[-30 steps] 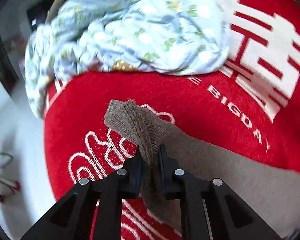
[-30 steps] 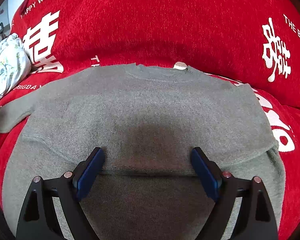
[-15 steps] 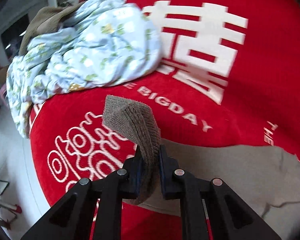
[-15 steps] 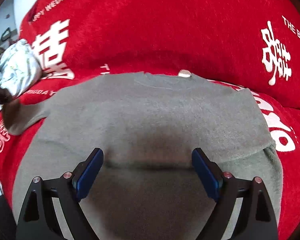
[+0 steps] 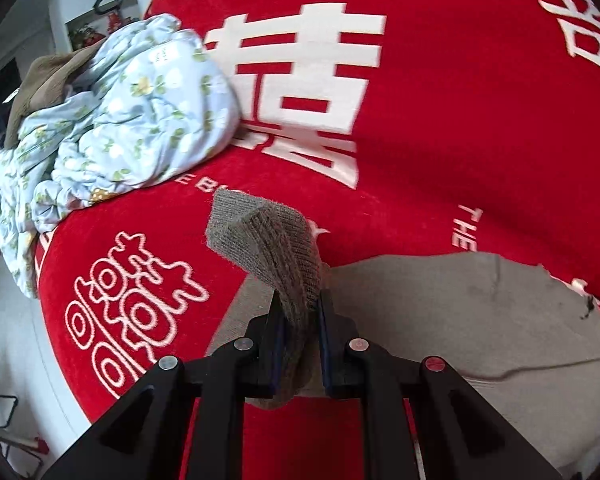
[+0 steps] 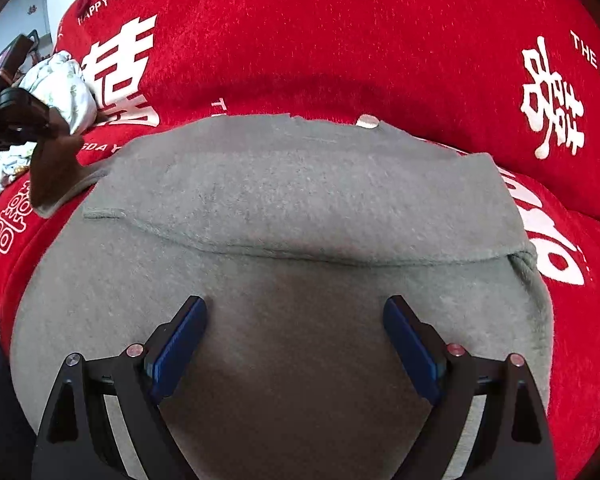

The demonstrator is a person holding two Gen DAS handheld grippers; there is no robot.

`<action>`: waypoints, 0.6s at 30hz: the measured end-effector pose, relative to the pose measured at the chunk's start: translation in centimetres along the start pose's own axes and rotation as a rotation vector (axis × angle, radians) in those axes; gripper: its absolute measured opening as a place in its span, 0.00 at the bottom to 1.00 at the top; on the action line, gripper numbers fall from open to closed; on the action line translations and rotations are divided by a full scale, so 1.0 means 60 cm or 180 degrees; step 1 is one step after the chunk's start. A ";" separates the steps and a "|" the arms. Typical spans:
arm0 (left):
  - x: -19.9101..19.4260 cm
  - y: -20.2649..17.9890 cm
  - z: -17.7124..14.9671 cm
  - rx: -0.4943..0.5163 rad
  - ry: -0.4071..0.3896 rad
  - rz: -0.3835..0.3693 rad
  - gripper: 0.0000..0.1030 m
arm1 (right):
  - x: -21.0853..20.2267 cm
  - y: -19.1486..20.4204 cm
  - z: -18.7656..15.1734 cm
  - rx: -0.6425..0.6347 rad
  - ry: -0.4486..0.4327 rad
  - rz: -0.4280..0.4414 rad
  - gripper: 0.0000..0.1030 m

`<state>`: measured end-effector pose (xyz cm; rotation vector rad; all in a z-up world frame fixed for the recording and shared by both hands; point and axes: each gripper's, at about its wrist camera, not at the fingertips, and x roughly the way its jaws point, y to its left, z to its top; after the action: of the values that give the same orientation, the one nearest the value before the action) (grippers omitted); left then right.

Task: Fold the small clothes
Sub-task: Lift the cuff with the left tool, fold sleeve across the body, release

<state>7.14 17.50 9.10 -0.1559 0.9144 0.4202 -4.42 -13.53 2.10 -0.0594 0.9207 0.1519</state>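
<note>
Red wedding-print blanket (image 6: pixel 340 40) is spread beneath the grey sweater (image 6: pixel 300 208). Its sleeve cuff (image 5: pixel 268 244) is clenched in the left tongs (image 5: pixel 298 320); right tongs (image 6: pixel 296 344) are held released above the sweater's body. Slippage could bunch the fold.

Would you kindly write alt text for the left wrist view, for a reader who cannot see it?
The left gripper holds the ribbed cuff of a grey-brown sweater sleeve pinched between its jaws, lifted above a red blanket printed with white characters. The sweater's body lies flat to the right, and a crumpled pale blue floral garment sits at upper left.
</note>
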 end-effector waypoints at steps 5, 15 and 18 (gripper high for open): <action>-0.020 -0.059 -0.011 0.0197 0.0000 -0.0093 0.15 | 0.004 -0.002 -0.005 -0.0043 -0.0023 0.0082 0.94; -0.070 -0.194 -0.036 0.0564 -0.0033 -0.0303 0.15 | 0.005 0.000 -0.010 -0.0071 -0.0064 0.0134 0.99; -0.089 -0.227 -0.043 0.0684 -0.0085 -0.0350 0.15 | 0.005 0.000 -0.010 -0.0057 -0.0079 0.0156 0.99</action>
<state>8.03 2.80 11.17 -0.0038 0.9139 0.2199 -4.73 -13.57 1.52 -0.0513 0.8966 0.2060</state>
